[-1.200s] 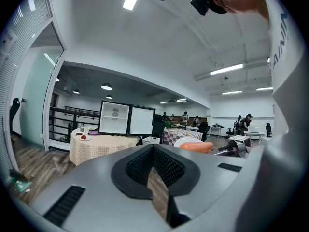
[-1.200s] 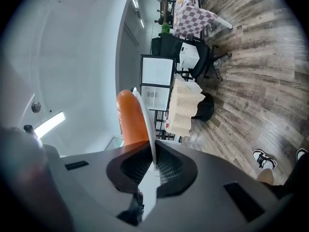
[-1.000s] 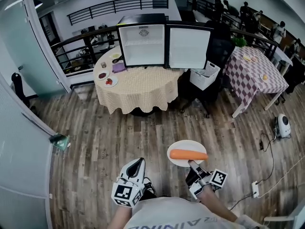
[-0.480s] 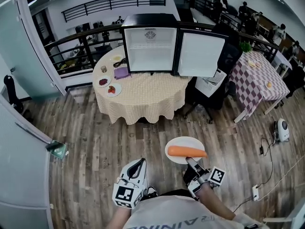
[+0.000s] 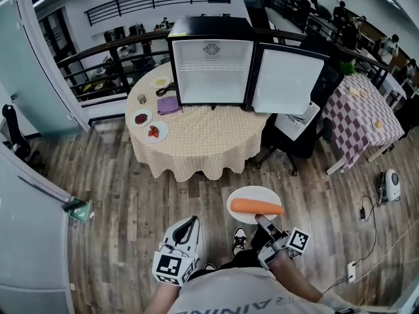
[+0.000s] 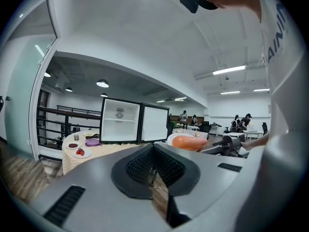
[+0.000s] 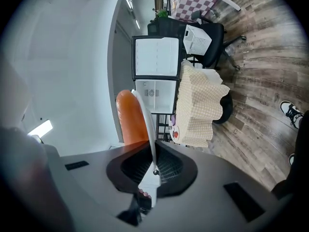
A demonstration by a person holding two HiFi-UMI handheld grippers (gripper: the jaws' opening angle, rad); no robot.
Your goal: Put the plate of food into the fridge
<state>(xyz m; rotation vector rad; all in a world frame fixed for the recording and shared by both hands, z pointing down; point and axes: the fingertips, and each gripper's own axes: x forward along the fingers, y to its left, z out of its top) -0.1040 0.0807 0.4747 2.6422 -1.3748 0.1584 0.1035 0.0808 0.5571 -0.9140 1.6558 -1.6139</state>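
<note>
A white plate [image 5: 247,197] with an orange carrot [image 5: 256,207] on it hangs over the wood floor, held level by its near rim in my right gripper [image 5: 264,224], which is shut on it. In the right gripper view the plate [image 7: 146,124] stands edge-on between the jaws with the carrot [image 7: 131,117] beside it. My left gripper [image 5: 185,231] is shut and holds nothing; its view shows the jaws [image 6: 152,180] closed together. Ahead, a small fridge [image 5: 213,64] stands on a round table [image 5: 196,136] with its door [image 5: 288,80] swung open to the right and white shelves inside.
Small plates of food [image 5: 155,132] and a purple cloth [image 5: 167,104] lie on the table's left side. A black office chair [image 5: 298,136] stands right of the table, a checkered table [image 5: 366,113] farther right. A railing runs behind; a glass wall [image 5: 26,175] is at left.
The table and fridge have come closer and shifted slightly right in the head view as I walk toward them. Both grippers keep their place before my body; the plate stays level.
</note>
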